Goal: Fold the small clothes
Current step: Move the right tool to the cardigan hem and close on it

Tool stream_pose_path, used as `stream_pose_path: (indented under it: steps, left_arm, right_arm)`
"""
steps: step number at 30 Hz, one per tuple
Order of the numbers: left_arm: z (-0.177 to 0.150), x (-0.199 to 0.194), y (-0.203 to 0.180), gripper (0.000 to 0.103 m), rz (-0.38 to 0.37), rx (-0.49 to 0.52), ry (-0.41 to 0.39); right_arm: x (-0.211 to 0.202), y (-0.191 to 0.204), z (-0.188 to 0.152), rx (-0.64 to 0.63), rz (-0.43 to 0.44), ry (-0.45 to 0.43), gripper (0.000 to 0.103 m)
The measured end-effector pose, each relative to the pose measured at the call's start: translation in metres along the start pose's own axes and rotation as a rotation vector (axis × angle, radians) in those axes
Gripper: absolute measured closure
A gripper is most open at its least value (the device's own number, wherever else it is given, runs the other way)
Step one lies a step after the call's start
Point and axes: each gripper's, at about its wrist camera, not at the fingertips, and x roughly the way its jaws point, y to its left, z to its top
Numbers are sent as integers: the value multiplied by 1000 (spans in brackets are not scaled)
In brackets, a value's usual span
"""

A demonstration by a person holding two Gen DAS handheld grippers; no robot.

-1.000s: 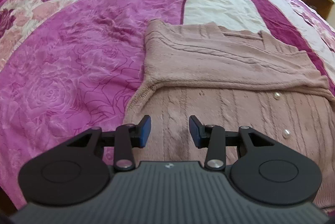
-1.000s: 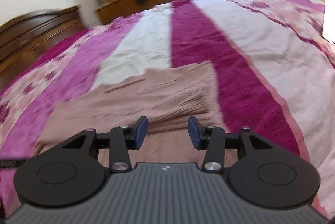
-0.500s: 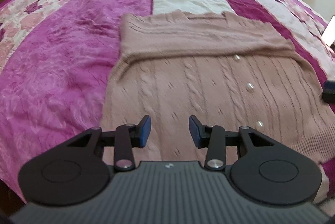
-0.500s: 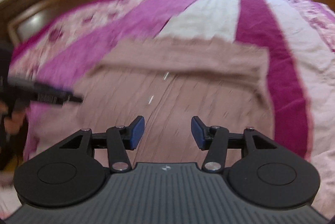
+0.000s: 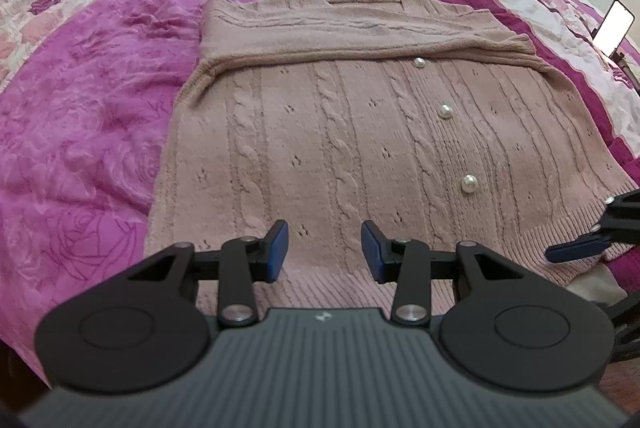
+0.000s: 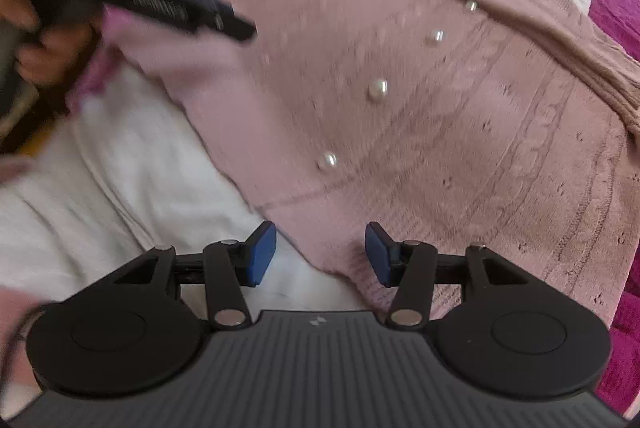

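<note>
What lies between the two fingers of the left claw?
In the left wrist view, the pink cardigan's ribbed hem lies between the open left claw's fingers; nothing else.
</note>
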Motion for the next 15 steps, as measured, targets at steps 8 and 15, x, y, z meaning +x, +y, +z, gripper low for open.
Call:
stream_pose_path:
  steps: [8,15]
  left_arm:
    - [-3,2,-2,61,-9,6,10]
    - [-4,2,-4,61,-23,16,8]
  right_arm:
    - [29,18,9,-113,-152,34,45]
    - [33,8,10,-34,-205,-22,65]
